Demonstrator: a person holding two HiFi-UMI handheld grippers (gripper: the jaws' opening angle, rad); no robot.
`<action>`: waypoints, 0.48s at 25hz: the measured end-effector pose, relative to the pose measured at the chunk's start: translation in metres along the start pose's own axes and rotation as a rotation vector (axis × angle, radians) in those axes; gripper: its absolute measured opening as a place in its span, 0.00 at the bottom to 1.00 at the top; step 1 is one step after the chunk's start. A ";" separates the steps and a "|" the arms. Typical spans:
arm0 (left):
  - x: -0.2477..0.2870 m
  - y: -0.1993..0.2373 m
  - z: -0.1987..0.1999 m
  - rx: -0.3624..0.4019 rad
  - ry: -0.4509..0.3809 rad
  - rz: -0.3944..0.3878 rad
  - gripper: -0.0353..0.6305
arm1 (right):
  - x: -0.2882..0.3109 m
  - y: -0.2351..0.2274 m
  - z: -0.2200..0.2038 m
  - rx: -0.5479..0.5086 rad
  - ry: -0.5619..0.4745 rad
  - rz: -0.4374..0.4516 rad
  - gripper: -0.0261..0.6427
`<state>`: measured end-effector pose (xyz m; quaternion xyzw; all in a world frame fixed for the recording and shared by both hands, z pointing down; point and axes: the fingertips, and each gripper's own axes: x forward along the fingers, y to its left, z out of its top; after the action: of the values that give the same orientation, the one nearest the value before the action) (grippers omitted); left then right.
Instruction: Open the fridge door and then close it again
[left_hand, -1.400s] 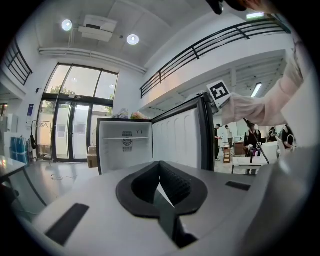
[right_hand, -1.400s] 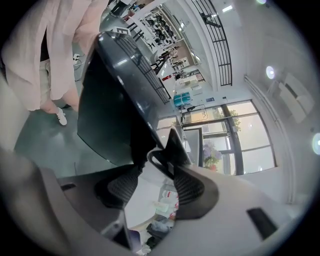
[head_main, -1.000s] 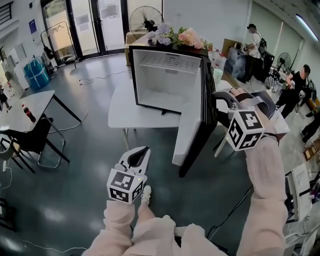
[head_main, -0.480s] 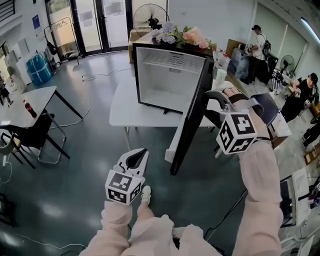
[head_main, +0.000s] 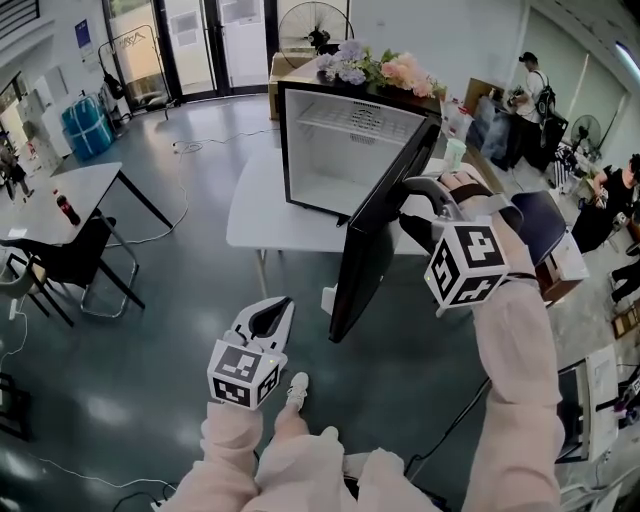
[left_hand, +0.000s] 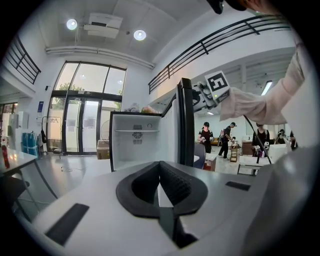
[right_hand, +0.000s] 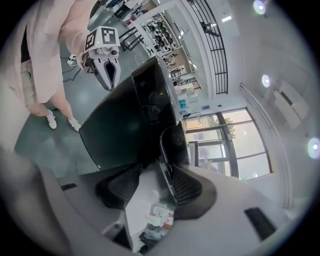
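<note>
A large hall with a glossy grey floor (head_main: 150, 330), seen from the person's head looking down. Nearest, at 7 o'clock, the left gripper (head_main: 283, 305) hangs low over the floor. Its jaws are pressed together with nothing between them. At 3 o'clock the right gripper (head_main: 418, 185) reaches forward on a pale-sleeved arm. Its jaws are spread, and its tip sits against the outer face of the black door (head_main: 375, 230), up towards the hinge side. The door stands about half open, swung out towards the person. Behind it, at 12 o'clock, the small black fridge (head_main: 345, 150) sits on a white worktop (head_main: 255, 210). Its inside is white with a wire shelf. Flowers (head_main: 375, 68) lie along its top. Farthest back, a standing fan (head_main: 315, 25) and tall glass doors (head_main: 200, 45) fill the end wall.
</note>
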<state>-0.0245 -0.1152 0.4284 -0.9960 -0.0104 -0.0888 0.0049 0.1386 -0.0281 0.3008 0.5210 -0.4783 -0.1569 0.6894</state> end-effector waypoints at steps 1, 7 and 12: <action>-0.001 0.002 0.000 -0.002 0.000 0.003 0.07 | 0.002 -0.001 0.002 -0.003 -0.001 0.000 0.33; -0.002 0.009 0.001 0.003 0.006 0.013 0.07 | 0.011 -0.007 0.010 -0.035 0.002 -0.010 0.32; -0.001 0.017 0.002 0.016 0.012 0.021 0.07 | 0.017 -0.013 0.015 -0.047 -0.007 -0.005 0.30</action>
<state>-0.0251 -0.1326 0.4259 -0.9954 -0.0008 -0.0948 0.0141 0.1380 -0.0541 0.2980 0.5053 -0.4757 -0.1717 0.6992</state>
